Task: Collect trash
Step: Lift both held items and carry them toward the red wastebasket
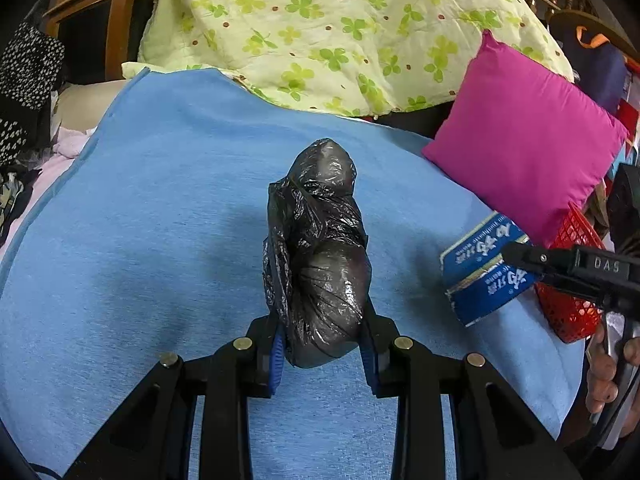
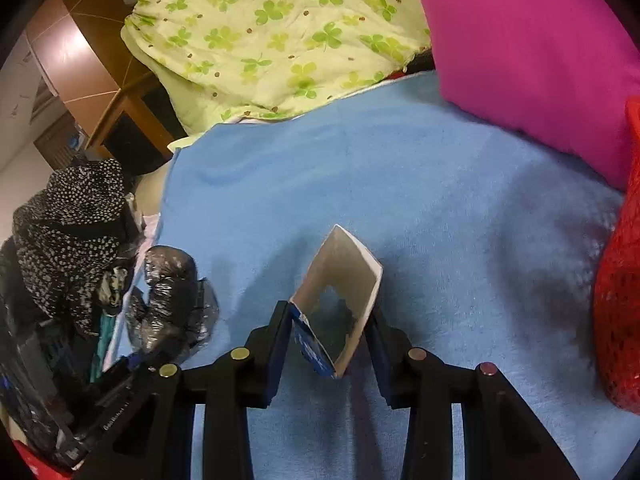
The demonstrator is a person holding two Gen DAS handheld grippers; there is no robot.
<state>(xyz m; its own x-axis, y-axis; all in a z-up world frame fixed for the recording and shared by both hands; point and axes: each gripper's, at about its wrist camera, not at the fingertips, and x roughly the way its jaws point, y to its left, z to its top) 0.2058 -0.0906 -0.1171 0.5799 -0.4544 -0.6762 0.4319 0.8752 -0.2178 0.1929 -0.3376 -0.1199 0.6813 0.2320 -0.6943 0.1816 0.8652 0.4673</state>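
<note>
My left gripper [image 1: 325, 350] is shut on a crumpled black plastic bag [image 1: 320, 256] and holds it over the blue blanket [image 1: 160, 220]. The bag also shows at the left in the right wrist view [image 2: 172, 304]. My right gripper [image 2: 330, 338] is shut on an empty blue and white carton [image 2: 340, 300], open end facing the camera, above the blanket [image 2: 440, 200]. In the left wrist view the same carton [image 1: 486, 268] sits in the right gripper [image 1: 520, 254] at the right. A red mesh basket [image 1: 572, 280] stands just behind it and shows at the right edge of the right wrist view [image 2: 620, 300].
A pink pillow [image 1: 528, 152] lies at the back right next to the basket. A green clover quilt [image 1: 340, 28] is heaped at the back. Black dotted clothes [image 2: 68, 232] pile up off the blanket's left edge. Wooden furniture [image 1: 92, 16] stands at the far left.
</note>
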